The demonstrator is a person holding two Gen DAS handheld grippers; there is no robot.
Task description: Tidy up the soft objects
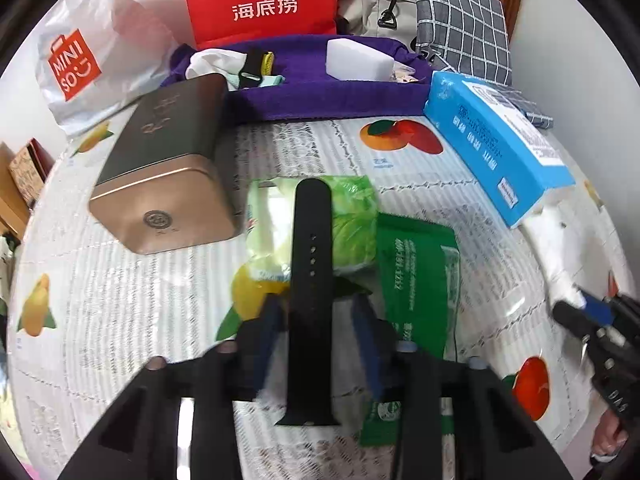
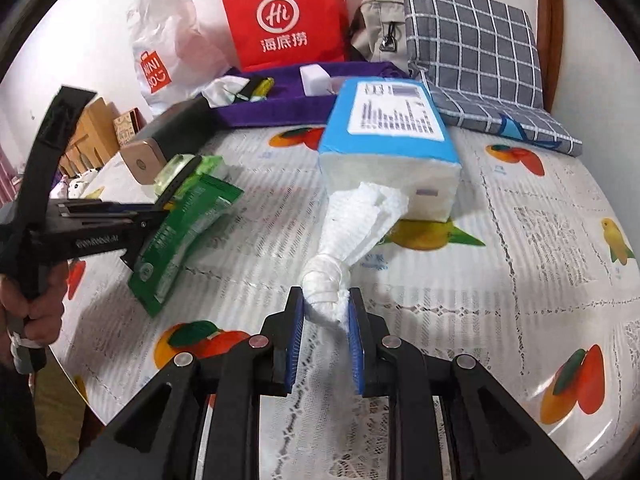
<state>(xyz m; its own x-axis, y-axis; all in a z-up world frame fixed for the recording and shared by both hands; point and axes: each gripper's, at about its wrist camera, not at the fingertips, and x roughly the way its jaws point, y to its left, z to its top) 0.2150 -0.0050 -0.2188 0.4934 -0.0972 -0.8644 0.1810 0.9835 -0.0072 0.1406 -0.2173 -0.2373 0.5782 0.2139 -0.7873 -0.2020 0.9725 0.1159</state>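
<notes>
My right gripper pinches a twisted tissue drawn from the blue tissue pack; left gripper, jaws apart, straddles the black watch strap left of the pack, ready to grab.

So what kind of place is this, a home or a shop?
Most likely a home: a table under a fruit-print tablecloth, a checked cushion on a wooden chair, and shopping bags against the wall.
</notes>
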